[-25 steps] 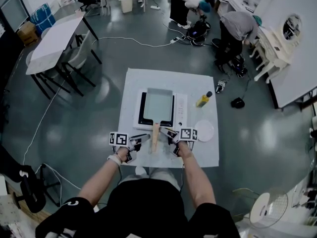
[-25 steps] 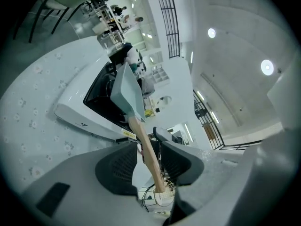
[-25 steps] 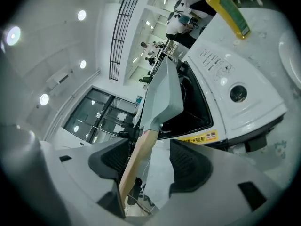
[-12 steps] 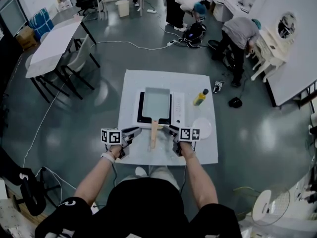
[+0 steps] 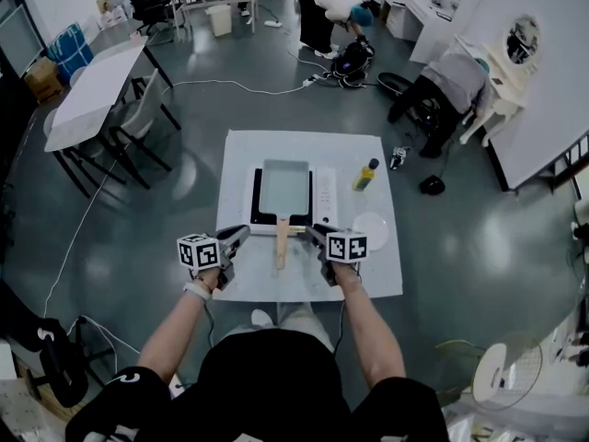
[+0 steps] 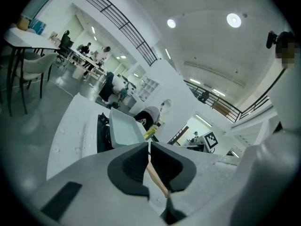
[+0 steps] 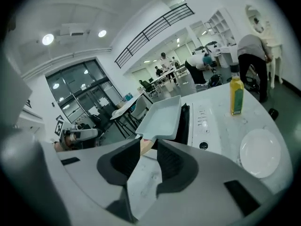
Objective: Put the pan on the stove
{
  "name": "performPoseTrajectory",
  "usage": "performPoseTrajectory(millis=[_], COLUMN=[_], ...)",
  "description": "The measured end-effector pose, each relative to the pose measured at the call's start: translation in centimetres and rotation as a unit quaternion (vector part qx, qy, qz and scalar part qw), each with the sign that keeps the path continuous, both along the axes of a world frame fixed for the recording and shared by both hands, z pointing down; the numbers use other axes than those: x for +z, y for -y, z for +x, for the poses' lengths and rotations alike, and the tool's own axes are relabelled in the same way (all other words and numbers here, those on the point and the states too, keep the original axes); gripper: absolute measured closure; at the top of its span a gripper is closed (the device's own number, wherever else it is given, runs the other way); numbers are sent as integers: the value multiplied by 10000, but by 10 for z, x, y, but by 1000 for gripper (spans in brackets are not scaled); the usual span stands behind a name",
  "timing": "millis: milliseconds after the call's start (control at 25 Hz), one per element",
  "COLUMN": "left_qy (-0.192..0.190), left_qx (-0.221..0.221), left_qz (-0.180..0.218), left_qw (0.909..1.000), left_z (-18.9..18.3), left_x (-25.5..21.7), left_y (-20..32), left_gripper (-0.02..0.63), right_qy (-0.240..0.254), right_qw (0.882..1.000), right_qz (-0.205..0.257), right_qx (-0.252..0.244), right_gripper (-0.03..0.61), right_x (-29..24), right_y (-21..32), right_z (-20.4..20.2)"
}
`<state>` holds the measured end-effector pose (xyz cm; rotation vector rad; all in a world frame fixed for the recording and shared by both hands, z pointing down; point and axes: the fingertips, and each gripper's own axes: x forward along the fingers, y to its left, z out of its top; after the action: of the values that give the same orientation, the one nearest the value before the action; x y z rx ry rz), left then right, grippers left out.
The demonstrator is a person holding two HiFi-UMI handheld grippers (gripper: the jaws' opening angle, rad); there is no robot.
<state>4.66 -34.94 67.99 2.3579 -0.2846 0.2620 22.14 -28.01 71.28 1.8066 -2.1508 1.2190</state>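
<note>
the pan [image 5: 283, 187] is seen set on the stove [image 5: 326, 201]; placement is judged done. both have just been closing, empty: left tongs [image 5: 241, 234] pressed together, right tongs [image 5: 312, 231] left half spread. only withdrawal is called for.

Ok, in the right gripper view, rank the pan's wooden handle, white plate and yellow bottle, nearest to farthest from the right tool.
From the right tool, whose jaws have just been closing with nothing between them:
1. Wooden handle, just past the tips.
2. White plate, low right.
3. Yellow bottle, beyond the plate, upper right.
</note>
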Motion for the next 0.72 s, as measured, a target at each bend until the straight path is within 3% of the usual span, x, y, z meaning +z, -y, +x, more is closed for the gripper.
performPoseTrajectory(millis=[240, 720], left_qy=[-21, 52], left_qx=[-48, -23], left_qz=[317, 793], left_qw=[9995, 9968], left_z=[-3, -19], left_x=[-20, -48], left_y=[-7, -36], left_gripper=[612, 615], right_qy=[-458, -1350], right_qw=[9988, 9895], right_qz=[113, 459], right_qx=[103, 234], right_gripper=[548, 581], right_x=[-15, -62], right_y=[-13, -40], right_z=[-1, -12])
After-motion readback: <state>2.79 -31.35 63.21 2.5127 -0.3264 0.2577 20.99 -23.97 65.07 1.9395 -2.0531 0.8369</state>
